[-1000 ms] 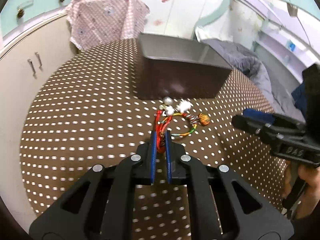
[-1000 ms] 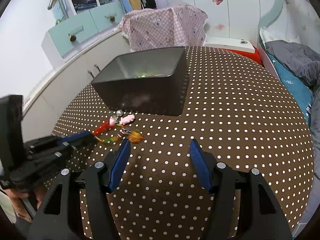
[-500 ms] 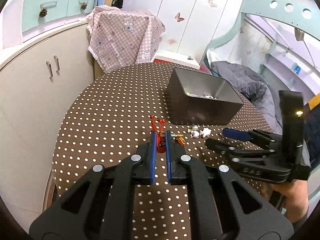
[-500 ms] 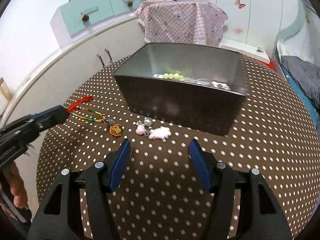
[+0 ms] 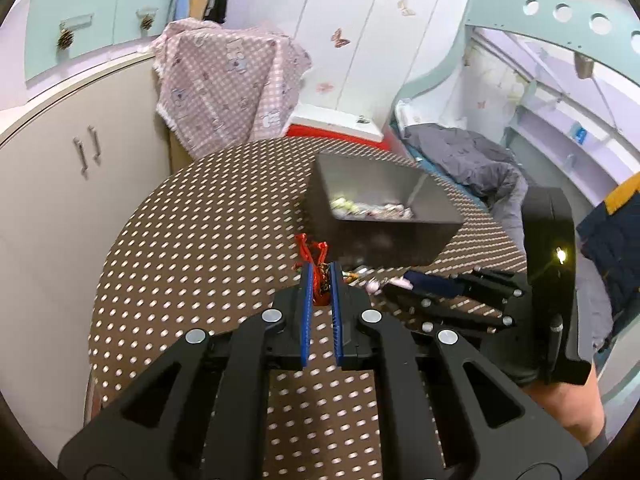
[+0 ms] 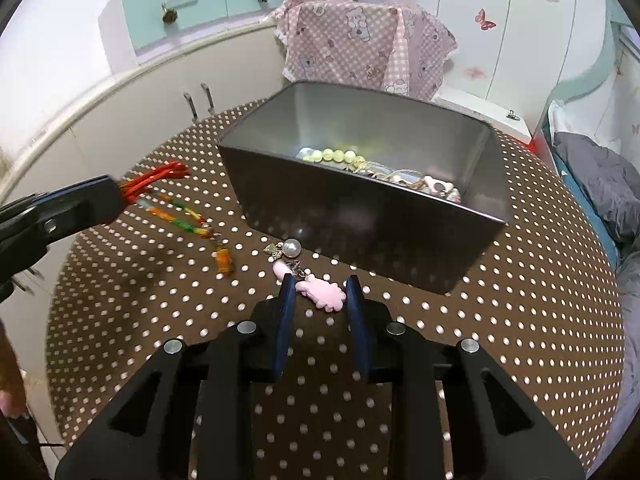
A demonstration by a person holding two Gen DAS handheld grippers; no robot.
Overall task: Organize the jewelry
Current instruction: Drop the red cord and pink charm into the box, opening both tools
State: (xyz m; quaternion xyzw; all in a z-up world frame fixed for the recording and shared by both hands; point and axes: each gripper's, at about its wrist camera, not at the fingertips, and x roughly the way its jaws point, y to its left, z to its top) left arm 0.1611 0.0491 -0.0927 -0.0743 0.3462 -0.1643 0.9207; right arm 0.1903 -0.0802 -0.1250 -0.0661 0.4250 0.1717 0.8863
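Note:
My left gripper (image 5: 320, 276) is shut on the red cord (image 5: 314, 254) of a colourful woven bracelet (image 6: 180, 220). The bracelet's orange charm (image 6: 224, 262) trails down to the dotted table (image 6: 480, 340). My right gripper (image 6: 319, 286) is low at the table, and its jaws are closing on a pink charm (image 6: 324, 294) that lies between them, the pads touching its edges. A pearl (image 6: 292, 248) and small metal pieces hang off that charm. Just behind stands a dark box (image 6: 360, 216) holding a pale green bead bracelet (image 6: 332, 156) and other jewelry. In the left wrist view the right gripper (image 5: 396, 286) sits right of the box.
A chair draped in pink checked cloth (image 6: 360, 40) stands behind the table. A cream cabinet (image 5: 80, 160) runs along the left. A bed with a grey blanket (image 5: 472, 156) lies to the right. A person's hand (image 5: 568, 400) holds the right gripper.
The right jaws have narrowed around the pink charm. The left gripper has risen with the red cord, pulling the bracelet away from the pink charm.

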